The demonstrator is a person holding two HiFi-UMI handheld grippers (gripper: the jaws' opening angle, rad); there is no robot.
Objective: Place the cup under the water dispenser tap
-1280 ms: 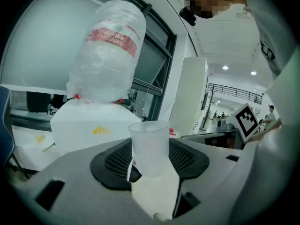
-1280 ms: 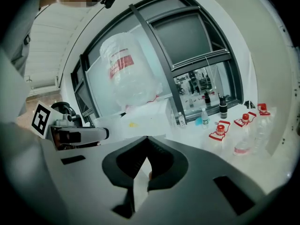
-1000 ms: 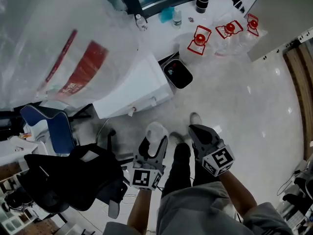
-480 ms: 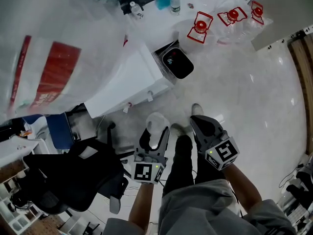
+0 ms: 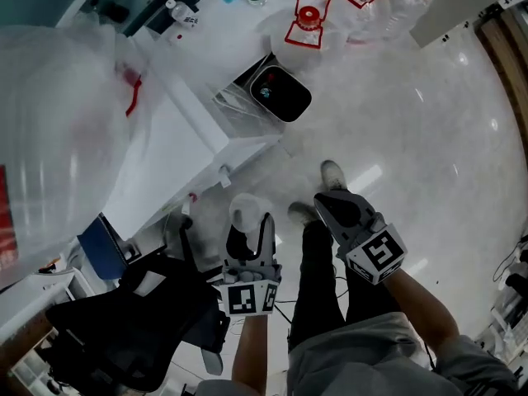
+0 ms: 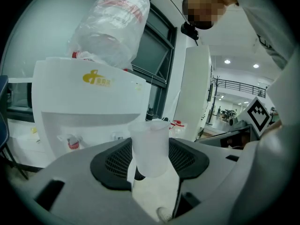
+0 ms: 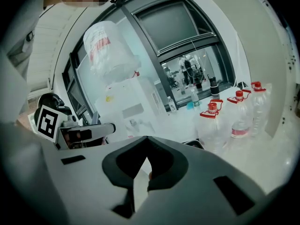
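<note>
Left gripper (image 5: 250, 228): my jaws clamp the translucent plastic cup (image 6: 150, 146), upright, apart from the dispenser.
Right gripper (image 5: 337, 210): jaws together, holding nothing.
Water dispenser (image 6: 89, 102): white, ahead of the cup; red tap (image 6: 71, 143) low on its front.
Around: black-lidded bin (image 5: 279, 95) beside the dispenser; red-capped water jugs (image 5: 307, 25) beyond; black office chair (image 5: 124, 320) at my left.

The left gripper (image 5: 254, 231), holding the cup (image 5: 245, 211), has shifted left in the head view. The water dispenser (image 5: 181, 139) and red-capped bottles (image 5: 307, 23) now sit higher there, with the bottles at the top edge.
</note>
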